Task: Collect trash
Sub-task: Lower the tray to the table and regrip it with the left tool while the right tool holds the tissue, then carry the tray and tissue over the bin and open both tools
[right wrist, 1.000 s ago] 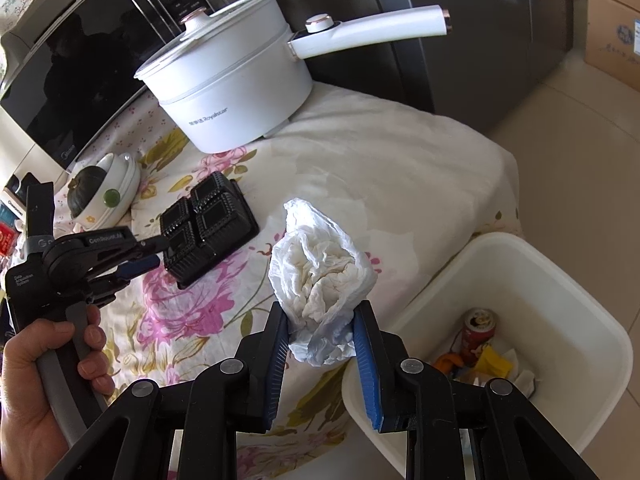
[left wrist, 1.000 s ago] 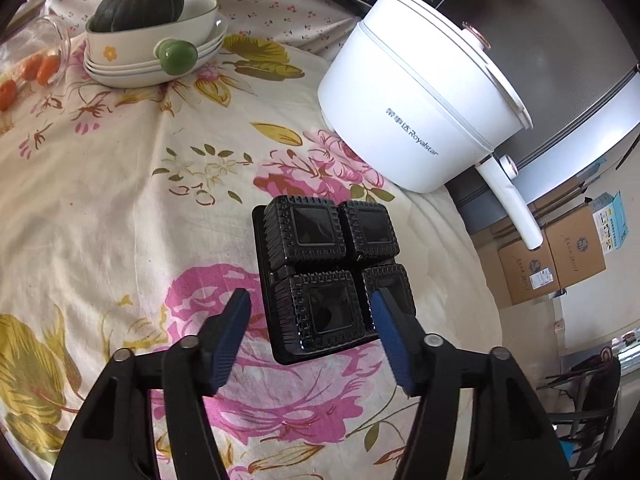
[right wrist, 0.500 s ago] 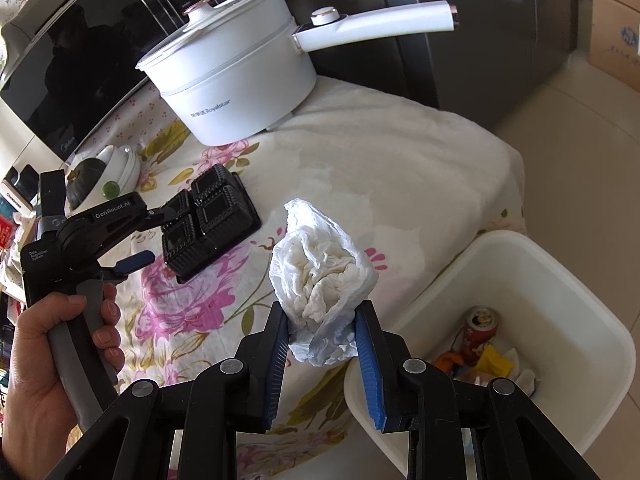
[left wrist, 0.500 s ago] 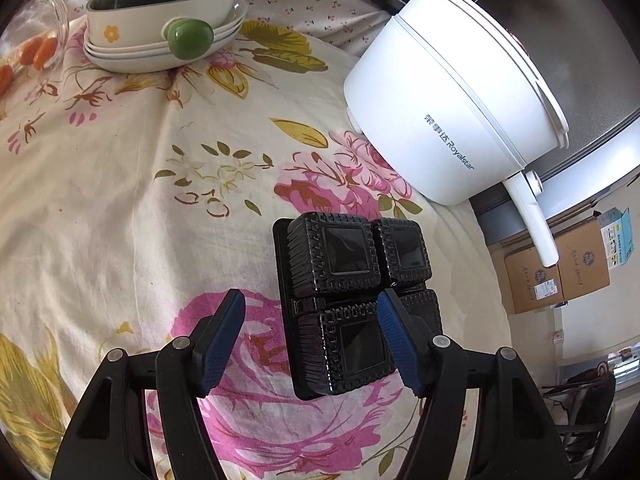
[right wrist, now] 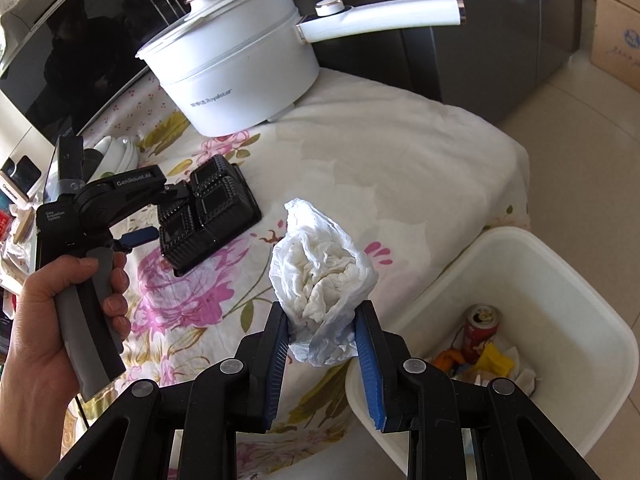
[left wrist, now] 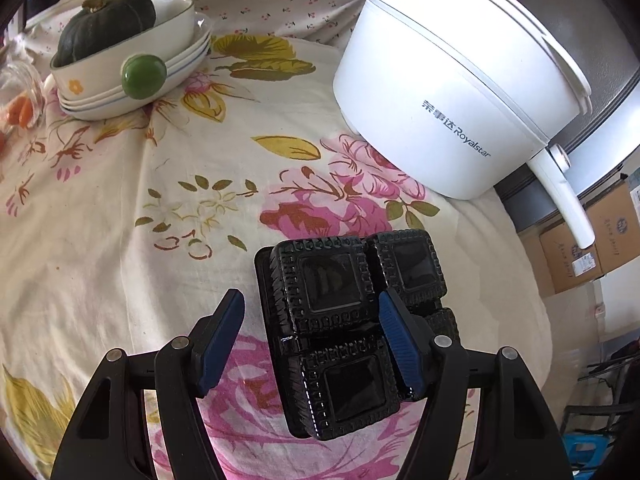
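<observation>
A black plastic four-cell tray lies upside down on the floral tablecloth. My left gripper is open, its fingers astride the tray's near left cells. In the right wrist view the tray lies left of centre with the left gripper over it. My right gripper is shut on a crumpled white tissue in thin plastic, held above the table edge beside the white bin.
A white Royalstar pot with a long handle stands at the back right. Stacked bowls with a dark squash and a green ball stand back left. The bin holds a can and wrappers. Cardboard boxes sit on the floor.
My left gripper has moved forward and down until its open fingers straddle the black tray. The right gripper still holds the tissue and has barely moved.
</observation>
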